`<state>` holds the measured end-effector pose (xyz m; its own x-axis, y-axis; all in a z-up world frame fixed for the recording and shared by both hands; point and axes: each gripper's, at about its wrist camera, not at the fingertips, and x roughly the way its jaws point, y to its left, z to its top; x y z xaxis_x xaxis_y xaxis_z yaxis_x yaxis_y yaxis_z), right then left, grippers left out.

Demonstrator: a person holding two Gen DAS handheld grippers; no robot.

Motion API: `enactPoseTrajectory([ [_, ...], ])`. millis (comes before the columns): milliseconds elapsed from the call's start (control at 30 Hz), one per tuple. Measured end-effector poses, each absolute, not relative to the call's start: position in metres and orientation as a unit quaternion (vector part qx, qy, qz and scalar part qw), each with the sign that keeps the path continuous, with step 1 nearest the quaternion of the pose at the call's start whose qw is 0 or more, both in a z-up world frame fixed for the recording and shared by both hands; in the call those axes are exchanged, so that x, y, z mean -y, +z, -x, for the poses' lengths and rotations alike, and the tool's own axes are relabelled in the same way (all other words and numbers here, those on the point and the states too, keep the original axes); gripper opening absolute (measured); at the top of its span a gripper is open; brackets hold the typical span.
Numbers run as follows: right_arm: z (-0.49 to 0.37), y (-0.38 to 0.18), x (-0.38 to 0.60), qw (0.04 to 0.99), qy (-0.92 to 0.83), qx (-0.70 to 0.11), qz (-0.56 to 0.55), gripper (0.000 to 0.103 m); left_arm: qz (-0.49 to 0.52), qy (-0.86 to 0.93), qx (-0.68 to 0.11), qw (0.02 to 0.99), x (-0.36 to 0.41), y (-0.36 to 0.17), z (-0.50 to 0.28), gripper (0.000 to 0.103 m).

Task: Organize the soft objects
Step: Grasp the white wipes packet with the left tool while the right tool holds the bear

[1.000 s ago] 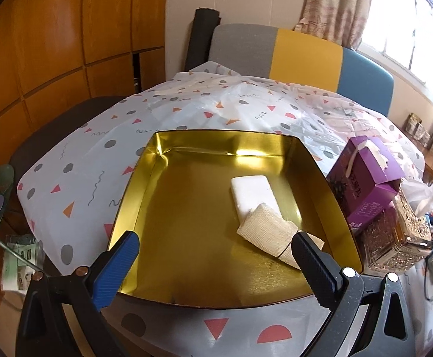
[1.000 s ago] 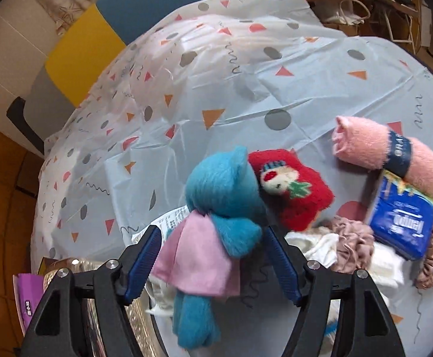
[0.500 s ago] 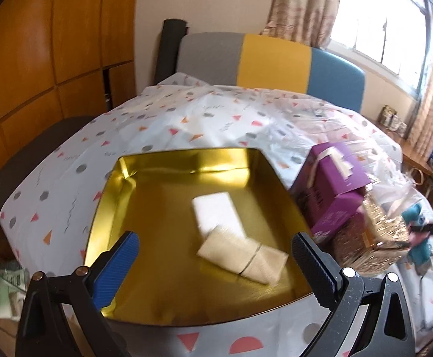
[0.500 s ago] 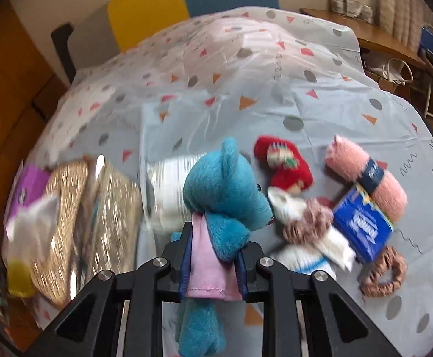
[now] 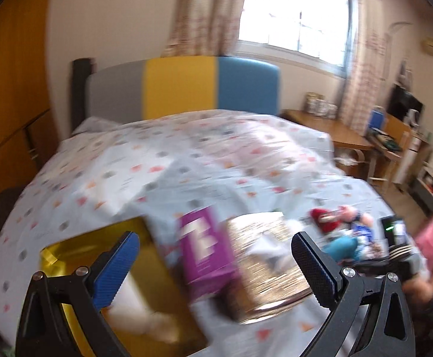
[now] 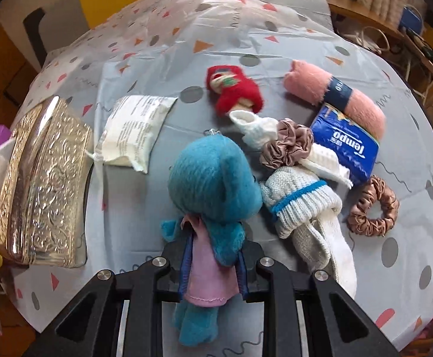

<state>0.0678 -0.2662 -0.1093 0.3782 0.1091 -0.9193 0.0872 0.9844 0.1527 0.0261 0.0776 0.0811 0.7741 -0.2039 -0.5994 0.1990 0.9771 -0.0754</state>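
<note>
Jaws of the right gripper (image 6: 213, 270) are squeezing the blue plush toy (image 6: 213, 184) around its pink dress, so the soft body bunches and cannot slip. They have just been closing, with the toy between them. The toy is sitting just beside the knitted sock (image 6: 299, 208), probably because it belongs in the gold tray (image 5: 67, 255) with other soft things. Beyond the sock, the red plush doll (image 6: 234, 89), pink fuzzy roll (image 6: 335, 98), tissue pack (image 6: 347, 142) and scrunchies are waiting on the dotted sheet (image 6: 216, 29). The left gripper (image 5: 216, 267) is spread wide, gripping nothing, facing the purple tissue box (image 5: 204, 247) and shiny embossed box (image 6: 40, 184).
</note>
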Motion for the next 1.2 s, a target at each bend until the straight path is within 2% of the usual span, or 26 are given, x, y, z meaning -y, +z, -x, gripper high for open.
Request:
enactPoseTrajectory([
  [267,-0.066,-0.105,0.274,0.821,0.021,-0.559,-0.115,0.029,-0.023,-0.223,-0.401,0.888,0.056,0.093,-0.105,0.103],
  [400,-0.067,-0.106,0.276,0.820,0.021,-0.559,-0.122,0.029,-0.041,-0.245,-0.478,0.842,0.116,0.059,-0.143,0.102],
  [433,-0.067,-0.106,0.276,0.820,0.020,-0.559,-0.122,0.029,-0.042,-0.244,-0.501,0.829,0.127,0.046,-0.153,0.098],
  [500,-0.068,-0.105,0.276,0.821,0.020,-0.557,-0.122,0.029,-0.043,-0.236,-0.544,0.804,0.149,0.021,-0.171,0.096],
  [767,-0.068,-0.101,0.283,0.823,0.019,-0.552,-0.132,0.030,-0.046,-0.187,-0.630,0.753,0.174,-0.047,-0.215,0.095],
  [1200,-0.070,-0.099,0.284,0.826,0.020,-0.548,-0.132,0.030,-0.090,-0.165,-0.662,0.726,0.192,-0.100,-0.225,0.097],
])
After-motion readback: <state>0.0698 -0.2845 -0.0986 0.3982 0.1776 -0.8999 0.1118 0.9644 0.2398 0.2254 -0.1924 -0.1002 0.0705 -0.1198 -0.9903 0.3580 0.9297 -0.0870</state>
